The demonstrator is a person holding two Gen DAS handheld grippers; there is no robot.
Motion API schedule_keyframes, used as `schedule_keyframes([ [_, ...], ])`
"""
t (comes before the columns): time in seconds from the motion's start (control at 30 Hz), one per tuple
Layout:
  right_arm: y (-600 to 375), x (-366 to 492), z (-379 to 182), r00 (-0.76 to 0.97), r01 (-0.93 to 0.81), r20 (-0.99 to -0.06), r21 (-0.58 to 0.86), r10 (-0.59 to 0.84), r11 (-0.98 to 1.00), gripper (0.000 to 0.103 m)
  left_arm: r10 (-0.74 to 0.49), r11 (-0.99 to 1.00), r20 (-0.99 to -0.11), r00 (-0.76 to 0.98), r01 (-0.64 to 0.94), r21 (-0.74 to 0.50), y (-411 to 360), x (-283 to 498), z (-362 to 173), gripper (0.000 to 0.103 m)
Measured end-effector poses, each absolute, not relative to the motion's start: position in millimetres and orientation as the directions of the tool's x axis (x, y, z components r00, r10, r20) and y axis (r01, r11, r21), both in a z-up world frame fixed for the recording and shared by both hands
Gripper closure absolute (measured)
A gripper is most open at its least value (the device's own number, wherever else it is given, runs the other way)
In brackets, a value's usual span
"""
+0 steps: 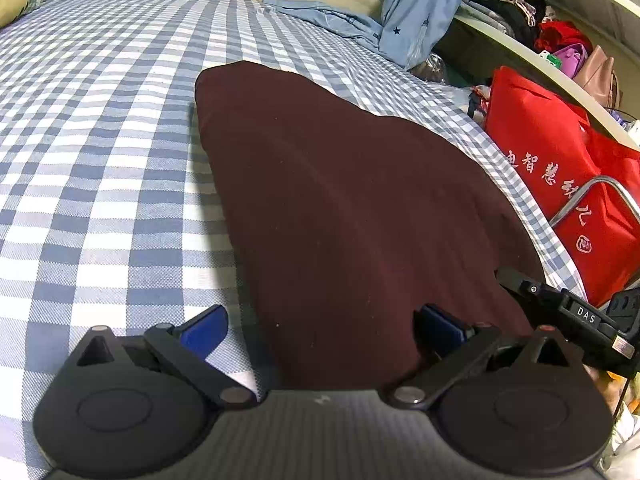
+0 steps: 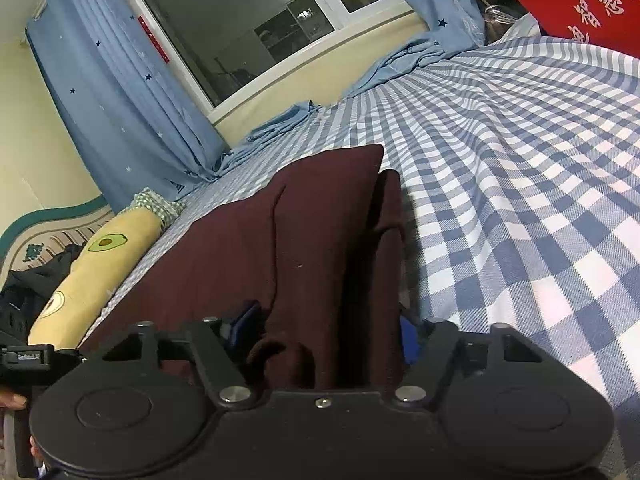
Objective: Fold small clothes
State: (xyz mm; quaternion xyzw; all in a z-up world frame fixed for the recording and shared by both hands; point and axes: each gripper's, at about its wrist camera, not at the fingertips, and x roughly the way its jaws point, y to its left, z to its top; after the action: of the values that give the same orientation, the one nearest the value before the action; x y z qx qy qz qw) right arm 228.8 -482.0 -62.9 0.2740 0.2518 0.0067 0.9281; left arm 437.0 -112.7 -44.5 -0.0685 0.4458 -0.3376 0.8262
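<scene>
where the checked sheet (image 1: 100,152) fills the left wrist view, a dark maroon garment (image 1: 352,208) lies flat on it, running from the upper middle of the frame down to the bottom centre. the left gripper (image 1: 320,330) sits at the bottom of that frame with its blue pads (image 1: 206,330) spread wide; the left pad is over the sheet, the right one over the garment's near edge, and neither presses cloth, so it is released. at the lower right edge of the frame the right gripper's black finger (image 1: 520,280) reaches onto the garment's right side. a red bag (image 1: 560,184) with white characters stands at the right, beside the bed, under a curved white shelf (image 1: 540,56) holding clutter. blue curtains (image 1: 424,8) hang at the top.

in the right wrist view the garment (image 2: 320,240) rises in a bunched fold from the bottom centre, passing between the pads of the right gripper (image 2: 324,332). whether those pads press the fold i cannot tell, as cloth hides them. a yellow avocado pillow (image 2: 100,264) lies at the left, a dark window (image 2: 240,20) sits at the upper middle, and the sheet (image 2: 520,200) spreads across the right.
</scene>
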Motion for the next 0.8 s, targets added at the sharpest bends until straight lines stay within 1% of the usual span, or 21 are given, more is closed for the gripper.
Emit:
schedule_keyframes([
  [0.07,-479,229,-62,0.873,0.128,-0.467,0.504,0.145,0.854,0.042,-0.619,0.763,-0.689,0.377,0.496,-0.414,-113,437,-44,0.0],
  [0.13,-476,230,-60,0.872,0.127,-0.466,0.51,0.149,0.851,0.048,-0.618,0.763,-0.688,0.38,0.5,-0.409,-114,436,-44,0.001],
  [0.17,-476,229,-59,0.874,0.127,-0.463,0.515,0.15,0.848,0.054,-0.621,0.76,-0.687,0.377,0.503,-0.411,-115,436,-43,0.003],
  [0.2,-474,229,-59,0.876,0.127,-0.458,0.521,0.151,0.844,0.058,-0.632,0.751,-0.682,0.367,0.508,-0.423,-115,437,-43,0.01],
  [0.23,-472,229,-58,0.878,0.128,-0.454,0.523,0.148,0.843,0.06,-0.652,0.734,-0.674,0.348,0.513,-0.445,-114,438,-43,0.021],
  [0.3,-466,228,-56,0.883,0.129,-0.451,0.497,0.128,0.858,0.065,-0.663,0.726,-0.67,0.334,0.507,-0.465,-115,442,-43,0.024],
  [0.37,-459,228,-53,0.888,0.128,-0.448,0.455,0.102,0.881,0.068,-0.659,0.728,-0.671,0.339,0.51,-0.458,-117,444,-42,0.03],
  [0.43,-452,227,-48,0.895,0.127,-0.438,0.425,0.081,0.896,0.073,-0.654,0.734,-0.667,0.355,0.51,-0.448,-118,441,-39,0.041],
  [0.47,-449,226,-45,0.901,0.125,-0.429,0.41,0.07,0.903,0.075,-0.652,0.736,-0.666,0.361,0.511,-0.443,-118,440,-37,0.043],
  [0.53,-442,225,-38,0.912,0.116,-0.407,0.386,0.056,0.915,0.077,-0.654,0.737,-0.665,0.361,0.504,-0.451,-117,442,-33,0.051],
  [0.63,-426,225,-27,0.934,0.08,-0.354,0.316,0.039,0.945,0.079,-0.647,0.739,-0.677,0.351,0.51,-0.441,-118,448,-26,0.057],
  [0.73,-409,228,-17,0.95,0.041,-0.31,0.233,0.034,0.972,0.081,-0.638,0.743,-0.68,0.361,0.521,-0.42,-118,454,-18,0.063],
  [0.8,-395,234,-10,0.96,0.017,-0.278,0.188,0.037,0.982,0.082,-0.632,0.747,-0.672,0.386,0.532,-0.398,-116,457,-8,0.065],
])
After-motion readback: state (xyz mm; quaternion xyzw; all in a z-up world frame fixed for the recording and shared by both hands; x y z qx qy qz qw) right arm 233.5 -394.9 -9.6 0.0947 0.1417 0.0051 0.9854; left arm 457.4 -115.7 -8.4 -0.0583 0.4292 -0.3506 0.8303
